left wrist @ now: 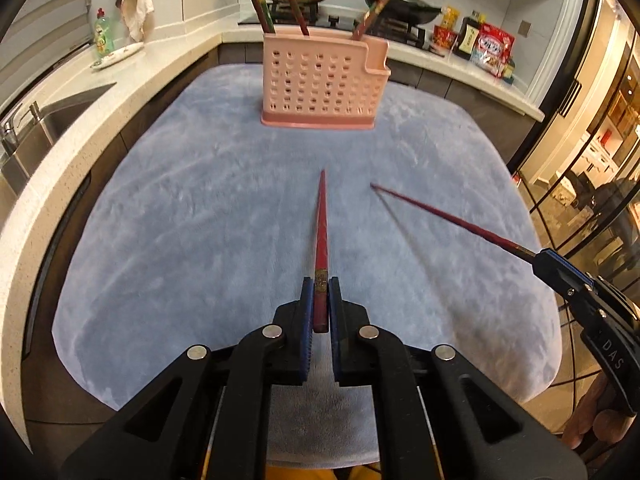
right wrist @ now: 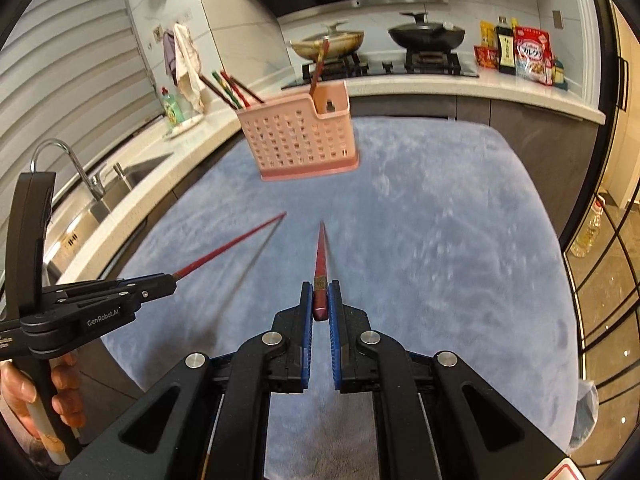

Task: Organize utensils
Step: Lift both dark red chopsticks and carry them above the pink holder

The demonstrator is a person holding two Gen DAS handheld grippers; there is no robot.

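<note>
My left gripper (left wrist: 320, 286) is shut on a red chopstick (left wrist: 321, 220) that points forward above the blue-grey cloth (left wrist: 180, 220). My right gripper (right wrist: 320, 290) is shut on a second red chopstick (right wrist: 321, 252), also held above the cloth. Each gripper shows in the other's view: the right gripper (left wrist: 538, 258) with its chopstick (left wrist: 440, 214) at the right, the left gripper (right wrist: 172, 280) with its chopstick (right wrist: 232, 242) at the left. A pink perforated utensil holder (left wrist: 320, 80) stands at the far side of the cloth with several chopsticks (left wrist: 260, 4) in it. It also shows in the right wrist view (right wrist: 298, 138).
A white counter (left wrist: 80, 120) with a sink (left wrist: 48, 124) runs along the left. A stove with two pans (right wrist: 424, 34) and food packets (right wrist: 528, 54) sits behind the holder. A glass partition (left wrist: 592, 160) lies to the right. A dish soap bottle (left wrist: 103, 32) stands on the counter.
</note>
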